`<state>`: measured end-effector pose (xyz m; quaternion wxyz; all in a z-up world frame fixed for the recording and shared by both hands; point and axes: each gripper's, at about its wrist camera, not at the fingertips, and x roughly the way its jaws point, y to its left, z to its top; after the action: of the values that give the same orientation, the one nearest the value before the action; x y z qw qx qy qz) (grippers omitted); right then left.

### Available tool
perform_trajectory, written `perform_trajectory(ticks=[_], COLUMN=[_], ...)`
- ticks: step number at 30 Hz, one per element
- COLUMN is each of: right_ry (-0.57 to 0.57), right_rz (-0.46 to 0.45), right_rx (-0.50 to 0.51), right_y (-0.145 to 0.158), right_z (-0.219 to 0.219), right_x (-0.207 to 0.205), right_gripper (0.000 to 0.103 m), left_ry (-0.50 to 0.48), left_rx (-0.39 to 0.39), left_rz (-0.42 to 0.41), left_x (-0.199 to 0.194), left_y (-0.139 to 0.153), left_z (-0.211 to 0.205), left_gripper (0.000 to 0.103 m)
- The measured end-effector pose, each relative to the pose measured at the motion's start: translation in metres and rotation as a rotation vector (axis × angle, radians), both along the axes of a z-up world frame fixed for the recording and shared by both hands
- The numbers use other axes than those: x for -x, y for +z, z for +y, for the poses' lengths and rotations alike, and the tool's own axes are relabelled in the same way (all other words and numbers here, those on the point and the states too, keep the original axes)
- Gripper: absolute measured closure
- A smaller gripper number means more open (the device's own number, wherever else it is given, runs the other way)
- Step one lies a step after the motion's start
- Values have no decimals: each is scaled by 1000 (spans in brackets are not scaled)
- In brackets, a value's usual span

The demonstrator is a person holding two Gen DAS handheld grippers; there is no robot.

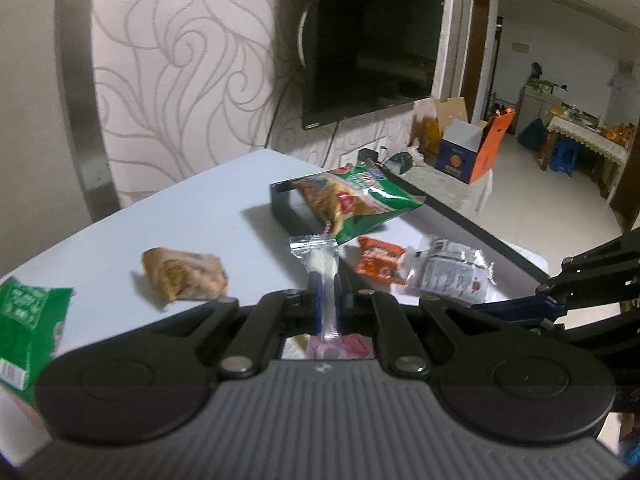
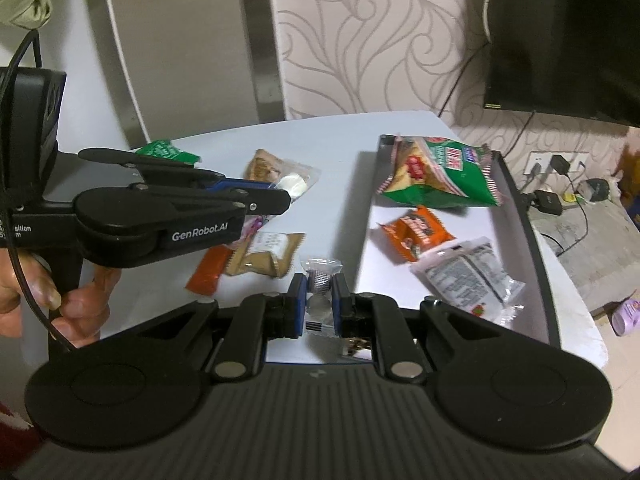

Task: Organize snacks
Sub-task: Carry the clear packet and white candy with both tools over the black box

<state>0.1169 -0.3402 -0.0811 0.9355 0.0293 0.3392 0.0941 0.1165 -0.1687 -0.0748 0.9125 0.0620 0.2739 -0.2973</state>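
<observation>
**Two grippers, each clamped on a small wrapped snack**

Two views, left wrist first. The left gripper (image 1: 328, 284) has its blue pads closed on a clear crinkly wrapper holding a white candy (image 1: 322, 264), raised above the smooth pale table (image 1: 192, 208). Ahead, a glossy green chip bag (image 1: 356, 200) slumps over the black tray's wall (image 1: 280, 204); an orange packet (image 1: 380, 266) and a silver foil packet (image 1: 452, 272) lie beside it. A brown crumpled packet (image 1: 184, 276) lies apart, bare table around it.

Right wrist view: the right gripper (image 2: 320, 292) is closed on a silvery clear sachet (image 2: 320, 280), just left of the tray's near rim (image 2: 536, 240). The tray floor between packets is bare. A tan packet (image 2: 268, 254) lies left, under the left gripper.
</observation>
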Motion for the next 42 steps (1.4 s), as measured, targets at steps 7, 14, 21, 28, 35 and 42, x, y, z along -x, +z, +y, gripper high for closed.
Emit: perform_trajectory(ticks=[7, 14, 21, 28, 35, 42], right_ry=[-51, -82, -111, -127, -130, -129], right_rz=[4, 17, 25, 46, 63, 74], right_rx=[3, -2, -10, -13, -13, -13], right_y=[-3, -8, -12, -17, -22, -25], right_z=[-21, -38, -51, -60, -65, -70], right_x=[0, -4, -9, -13, -18, -23], right_gripper=[87, 87, 87, 87, 87, 87], left_ry=[-43, -82, -111, -124, -126, -125], left_rx=[-1, -6, -16, -20, -29, -35], left_rz=[7, 4, 7, 19, 33, 40], left_x=[-6, -14, -23, -31, -37, -41], left_y=[-3, -4, -8, -12, -20, -25], left_z=[-25, -49, -67, -79, -87, -94], left_gripper=[94, 94, 93, 93, 93, 93])
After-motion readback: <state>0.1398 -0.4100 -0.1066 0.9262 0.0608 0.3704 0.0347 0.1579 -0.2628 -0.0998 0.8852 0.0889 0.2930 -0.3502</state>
